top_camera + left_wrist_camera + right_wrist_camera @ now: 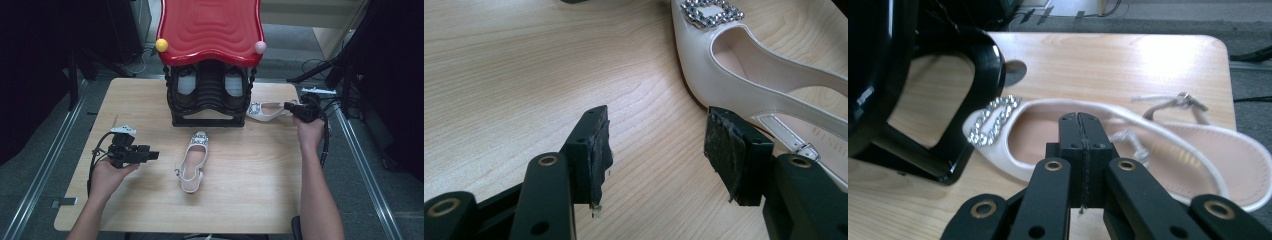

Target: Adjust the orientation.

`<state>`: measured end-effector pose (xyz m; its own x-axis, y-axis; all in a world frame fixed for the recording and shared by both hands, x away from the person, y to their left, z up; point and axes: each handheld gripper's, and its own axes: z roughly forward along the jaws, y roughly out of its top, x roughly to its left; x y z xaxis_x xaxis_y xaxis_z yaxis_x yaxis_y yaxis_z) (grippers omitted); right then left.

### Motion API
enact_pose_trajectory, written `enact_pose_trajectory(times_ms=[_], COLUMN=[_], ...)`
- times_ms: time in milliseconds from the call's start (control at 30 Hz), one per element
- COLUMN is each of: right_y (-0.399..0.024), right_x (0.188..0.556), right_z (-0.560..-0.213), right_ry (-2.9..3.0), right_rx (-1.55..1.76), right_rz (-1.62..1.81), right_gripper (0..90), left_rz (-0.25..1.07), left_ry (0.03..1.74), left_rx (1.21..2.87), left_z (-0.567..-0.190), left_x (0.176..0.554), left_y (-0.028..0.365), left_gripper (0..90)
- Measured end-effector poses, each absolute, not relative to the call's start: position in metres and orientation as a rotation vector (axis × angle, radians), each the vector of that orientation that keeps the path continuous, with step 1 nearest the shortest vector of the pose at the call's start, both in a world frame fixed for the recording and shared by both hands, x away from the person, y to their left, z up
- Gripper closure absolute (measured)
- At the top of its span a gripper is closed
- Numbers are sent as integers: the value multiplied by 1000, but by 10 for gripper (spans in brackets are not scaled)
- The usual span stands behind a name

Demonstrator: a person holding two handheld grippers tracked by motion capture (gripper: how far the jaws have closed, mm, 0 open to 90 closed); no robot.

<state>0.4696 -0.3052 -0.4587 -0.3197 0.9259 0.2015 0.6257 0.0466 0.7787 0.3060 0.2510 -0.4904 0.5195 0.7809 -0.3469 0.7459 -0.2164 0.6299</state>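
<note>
The near white slingback shoe (191,162), lying mid-worktop (250,175) beside the parted, empty left tongs (656,150), is judged light, its upper soft. It is best taken by the stiffer side rim, not the jewelled buckle (711,12); the right tongs (1080,120) are seen pressed together over the second shoe (1158,150).

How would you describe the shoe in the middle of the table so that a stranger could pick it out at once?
Start at the black rack with the red top at the table's far edge. Just in front of it, mid-table, lies a white slingback shoe, its jewelled buckle toward the rack. Unlike its twin lying crosswise right of the rack, it points lengthwise and lies nearer the left gripper.
</note>
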Motion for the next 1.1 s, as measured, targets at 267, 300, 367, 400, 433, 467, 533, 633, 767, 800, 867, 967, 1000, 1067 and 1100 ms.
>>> enact_pose_trajectory(times_ms=[267, 300, 367, 400, 433, 467, 533, 633, 767, 800, 867, 967, 1000, 1067, 1100], right_y=[-317, -319, -323, -324, -325, -325, -323, -317, -314, -314, -314, -312, -311, -308, -307], right_x=[484, 486, 488, 488, 489, 490, 489, 489, 485, 484, 482, 479, 479, 477, 476], right_z=[-456, -459, -467, -471, -475, -479, -480, -484, -486, -486, -486, -486, -485, -485, -485], right_ry=[1927, 1924, 1923, 1931, 1946, 1962, 1976, 2032, 2033, 2038, 2041, 2054, 2060, 2064, 2070], right_rx=[1574, 1587, 1623, 1647, 1664, 1662, 1659, 1632, 1639, 1643, 1653, 1652, 1647, 1646, 1635], right_rz=[1084, 1081, 1079, 1076, 1085, 1091, 1092, 1053, 1062, 1061, 1069, 1084, 1083, 1106, 1103], right_gripper=[900, 900, 900, 900, 900, 900, 900, 900, 900, 900, 900, 900, 900, 900, 900], left_rz=[59, 57, 56, 59, 61, 60, 56, 61, 63, 62, 58, 62, 59, 55, 54], left_ry=[1251, 1252, 1254, 1258, 1257, 1257, 1253, 1254, 1250, 1249, 1249, 1244, 1245, 1238, 1237], left_rx=[1991, 1989, 1989, 1988, 1991, 1992, 1995, 1991, 1988, 1988, 1985, 1983, 1980, 1986, 1988], left_z=[-493, -493, -493, -494, -494, -494, -494, -493, -493, -493, -492, -491, -492, -491, -491], left_x=[305, 305, 305, 305, 304, 304, 304, 304, 304, 304, 305, 306, 306, 307, 308], left_y=[249, 249, 250, 250, 251, 251, 251, 251, 251, 251, 251, 252, 251, 251, 250], left_gripper=[437, 437, 436, 437, 437, 437, 436, 436, 437, 436, 437, 436, 436, 436, 437])
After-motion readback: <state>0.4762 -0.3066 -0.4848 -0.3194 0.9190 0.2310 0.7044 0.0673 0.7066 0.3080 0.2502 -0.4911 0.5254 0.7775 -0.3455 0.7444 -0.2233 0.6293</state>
